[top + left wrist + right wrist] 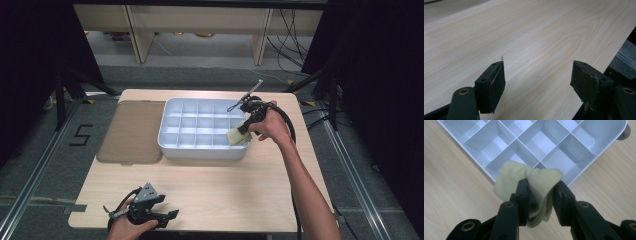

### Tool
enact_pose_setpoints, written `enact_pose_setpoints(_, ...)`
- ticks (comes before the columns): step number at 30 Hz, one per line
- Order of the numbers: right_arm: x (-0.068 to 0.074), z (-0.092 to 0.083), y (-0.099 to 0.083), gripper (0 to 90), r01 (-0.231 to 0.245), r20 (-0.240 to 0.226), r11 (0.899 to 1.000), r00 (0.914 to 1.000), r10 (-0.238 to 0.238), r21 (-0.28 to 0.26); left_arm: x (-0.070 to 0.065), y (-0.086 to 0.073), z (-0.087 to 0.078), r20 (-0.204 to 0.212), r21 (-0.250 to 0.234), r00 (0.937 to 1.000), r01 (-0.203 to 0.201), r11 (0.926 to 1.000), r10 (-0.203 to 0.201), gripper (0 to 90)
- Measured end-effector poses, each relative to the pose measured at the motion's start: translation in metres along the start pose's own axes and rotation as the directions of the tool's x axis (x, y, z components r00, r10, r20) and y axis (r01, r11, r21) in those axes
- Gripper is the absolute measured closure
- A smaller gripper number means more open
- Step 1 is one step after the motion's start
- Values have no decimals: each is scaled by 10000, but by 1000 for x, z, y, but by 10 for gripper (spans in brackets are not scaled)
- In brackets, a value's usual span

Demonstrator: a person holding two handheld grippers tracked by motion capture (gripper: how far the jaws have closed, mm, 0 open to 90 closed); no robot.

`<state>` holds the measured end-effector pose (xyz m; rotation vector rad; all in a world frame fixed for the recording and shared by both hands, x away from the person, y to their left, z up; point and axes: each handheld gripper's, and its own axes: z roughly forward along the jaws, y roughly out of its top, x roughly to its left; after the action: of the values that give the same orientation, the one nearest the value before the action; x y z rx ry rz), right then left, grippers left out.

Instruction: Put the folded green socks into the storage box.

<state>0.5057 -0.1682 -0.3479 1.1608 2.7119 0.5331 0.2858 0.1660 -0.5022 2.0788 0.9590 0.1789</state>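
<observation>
Right gripper view: the fingers [524,195] of the right gripper [540,202] are closed on one pale yellow knitted cloth [531,180], bunched and folded, with a ribbed weave and a loose end hanging down between the pads. The cloth sits over the near right corner of one white divided tray [599,147], partly above a corner compartment and partly over the tray's rim. In the high view the same right gripper [245,125] holds the cloth [236,136] at the tray's [200,149] near right corner, the person's forearm reaching in from the lower right. The tray's grid counts four rows of compartments, five across as far as I can tell. One translucent brown lid [131,132] lies flat on the worktop [225,190] just left of the tray, touching or nearly touching it.

The left gripper [172,215] rests at the near left edge of the worktop, well apart from the tray. In the left gripper view its fingers [494,85] stand wide apart with only bare wood between them.
</observation>
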Motion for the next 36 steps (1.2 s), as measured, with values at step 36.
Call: enact_pose_setpoints(36,-12,59,4,689,194,815,9955,9963,-270,932,-1,-1,1,26,191,9999,103,9998,-103,269)
